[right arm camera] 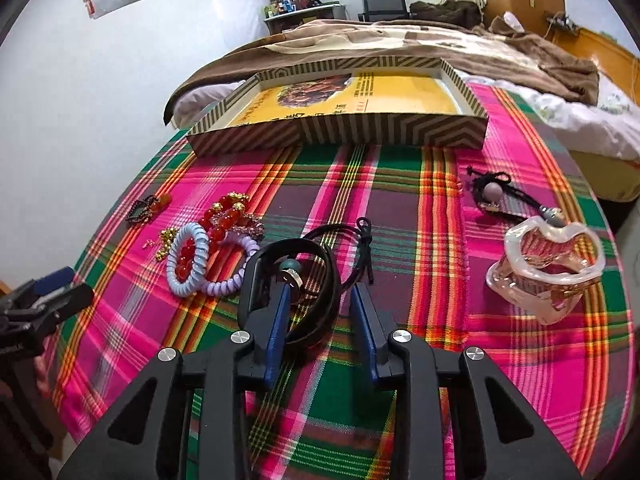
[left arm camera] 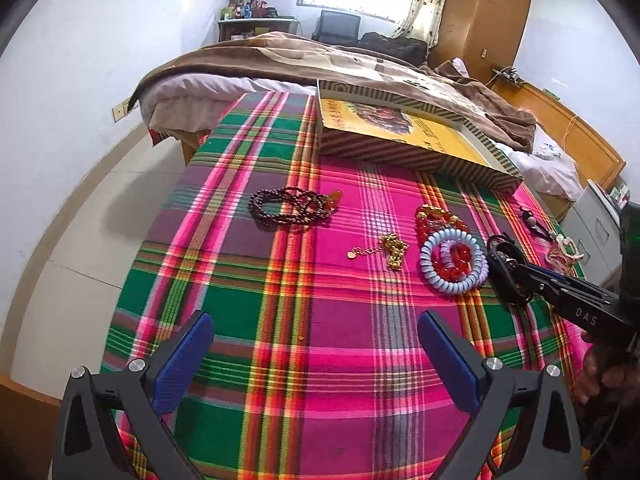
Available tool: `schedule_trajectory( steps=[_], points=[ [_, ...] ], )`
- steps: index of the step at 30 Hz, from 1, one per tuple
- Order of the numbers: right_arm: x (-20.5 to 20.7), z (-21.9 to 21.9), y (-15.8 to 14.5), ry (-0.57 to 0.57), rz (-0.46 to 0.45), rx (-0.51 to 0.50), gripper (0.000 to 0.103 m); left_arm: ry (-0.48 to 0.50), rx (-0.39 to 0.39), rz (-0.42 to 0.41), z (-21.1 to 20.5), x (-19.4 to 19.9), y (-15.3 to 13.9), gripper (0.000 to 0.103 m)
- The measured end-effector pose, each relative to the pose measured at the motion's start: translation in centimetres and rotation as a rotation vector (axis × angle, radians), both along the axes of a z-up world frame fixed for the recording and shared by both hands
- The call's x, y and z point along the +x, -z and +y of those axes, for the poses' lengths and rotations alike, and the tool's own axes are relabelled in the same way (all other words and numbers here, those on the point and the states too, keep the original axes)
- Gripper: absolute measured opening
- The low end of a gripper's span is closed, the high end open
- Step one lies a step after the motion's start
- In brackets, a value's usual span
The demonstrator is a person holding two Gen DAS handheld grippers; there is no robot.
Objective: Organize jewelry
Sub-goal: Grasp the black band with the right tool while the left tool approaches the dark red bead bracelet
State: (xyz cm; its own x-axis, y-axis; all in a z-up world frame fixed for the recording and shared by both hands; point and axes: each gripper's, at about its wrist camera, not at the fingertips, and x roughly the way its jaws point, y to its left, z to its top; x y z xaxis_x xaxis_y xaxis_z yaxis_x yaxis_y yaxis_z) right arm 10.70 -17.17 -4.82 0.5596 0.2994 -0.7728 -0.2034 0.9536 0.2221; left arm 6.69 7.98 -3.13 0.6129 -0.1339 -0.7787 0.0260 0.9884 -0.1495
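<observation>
Left wrist: left claw (left arm camera: pixel 316 354) wide, empty, over plaid cloth (left arm camera: pixel 340 340); dark bead strand (left arm camera: pixel 288 208), gold chain (left arm camera: pixel 384 250), blue coil band (left arm camera: pixel 454 264) ahead, striped tray (left arm camera: pixel 400 148) beyond.

Right wrist: right claw (right arm camera: pixel 322 300) narrowed around black cord necklace (right arm camera: pixel 320 272), left pad seemingly touching it; glass dish (right arm camera: pixel 548 268) at right.

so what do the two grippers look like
Both are matte black plastic frames with triangular cut-outs and silver round bolts at the joints. Each has two flat blue ribbed fingers. The right gripper carries pale "DAS" lettering on its body. No cables or sleeves are clear.
</observation>
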Motion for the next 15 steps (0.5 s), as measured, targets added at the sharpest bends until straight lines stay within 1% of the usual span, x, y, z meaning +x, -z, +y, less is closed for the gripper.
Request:
schedule_trajectory(
  steps=[1, 4, 7, 13, 15],
  points=[
    [0.1, 0.0, 0.0, -0.003, 0.001, 0.001, 0.023, 0.002, -0.002, 0.003, 0.0, 0.1, 0.0, 0.103],
    [0.1, -0.2, -0.1, -0.013, -0.001, 0.024, 0.012, 0.005, -0.008, 0.015, 0.0, 0.3, 0.2, 0.103],
    [-0.2, -0.6, -0.3, -0.002, -0.011, 0.035, 0.011, 0.007, -0.023, 0.02, 0.1, 0.4, 0.1, 0.103],
    [-0.9, -1.9, -1.5, 0.038, -0.056, 0.072, 0.01, -0.003, -0.008, 0.019, 0.4, 0.8, -0.2, 0.103],
    [-1.1, -2.6, -2.1, 0.056, -0.067, 0.1, 0.01, -0.006, -0.005, 0.011, 0.7, 1.1, -0.4, 0.103]
  ],
)
